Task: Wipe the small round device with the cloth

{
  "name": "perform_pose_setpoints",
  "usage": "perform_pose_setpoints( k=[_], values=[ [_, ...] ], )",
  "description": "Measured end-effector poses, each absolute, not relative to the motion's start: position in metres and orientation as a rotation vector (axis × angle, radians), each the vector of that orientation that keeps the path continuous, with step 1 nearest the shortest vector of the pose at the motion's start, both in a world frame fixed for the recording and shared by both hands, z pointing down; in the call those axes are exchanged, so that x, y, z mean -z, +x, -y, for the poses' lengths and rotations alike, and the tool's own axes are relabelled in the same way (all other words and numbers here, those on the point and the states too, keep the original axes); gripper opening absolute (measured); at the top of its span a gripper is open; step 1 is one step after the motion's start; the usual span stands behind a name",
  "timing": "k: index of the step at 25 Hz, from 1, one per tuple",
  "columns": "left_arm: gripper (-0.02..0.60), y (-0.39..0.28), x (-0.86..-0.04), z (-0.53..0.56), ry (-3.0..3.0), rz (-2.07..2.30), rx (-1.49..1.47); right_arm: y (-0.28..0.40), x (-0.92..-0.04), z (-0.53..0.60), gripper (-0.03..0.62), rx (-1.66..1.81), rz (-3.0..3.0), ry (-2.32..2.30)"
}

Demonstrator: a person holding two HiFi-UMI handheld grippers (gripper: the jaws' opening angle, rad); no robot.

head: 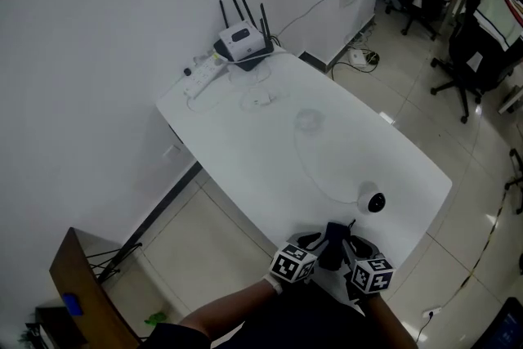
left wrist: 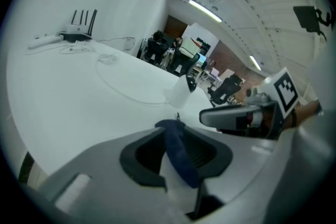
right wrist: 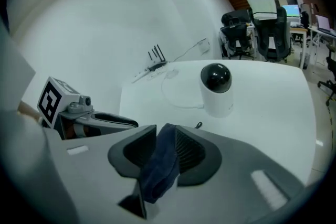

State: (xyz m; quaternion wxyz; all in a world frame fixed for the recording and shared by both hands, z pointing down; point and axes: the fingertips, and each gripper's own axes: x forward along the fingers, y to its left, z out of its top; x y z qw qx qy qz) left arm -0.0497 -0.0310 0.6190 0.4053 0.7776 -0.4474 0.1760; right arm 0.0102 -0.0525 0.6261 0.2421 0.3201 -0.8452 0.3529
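Note:
The small round device (head: 375, 202) is a white cylinder with a black dome, standing near the white table's (head: 245, 151) near right edge; it also shows in the left gripper view (left wrist: 184, 90) and the right gripper view (right wrist: 216, 89). A dark blue cloth (head: 333, 244) hangs between my two grippers at the near table edge, just short of the device. My left gripper (head: 319, 246) (left wrist: 177, 161) stands partly open with a strip of cloth (left wrist: 174, 140) lying loosely between its jaws. The right gripper (head: 353, 249) (right wrist: 165, 152) is also partly open with bunched cloth (right wrist: 159, 166) in its gap.
A thin white cable (head: 310, 155) loops across the table from the device. At the far end sit a router with antennas (head: 241, 41) and a power strip (head: 203, 74). Office chairs (head: 470, 53) stand to the right, a wooden board (head: 82, 290) at lower left.

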Motion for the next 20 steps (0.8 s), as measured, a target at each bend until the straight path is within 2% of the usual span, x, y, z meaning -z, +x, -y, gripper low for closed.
perform_pose_setpoints(
  k=[5,20],
  values=[
    [0.227,-0.047,-0.643,0.030,1.884,1.039,-0.453,0.000,-0.656,0.048,0.233,-1.012,2.193,0.835],
    [0.198,-0.056,-0.660,0.034,1.819,1.021,-0.408,0.006,-0.687,0.045,0.258,-1.049,2.076,0.878]
  ],
)
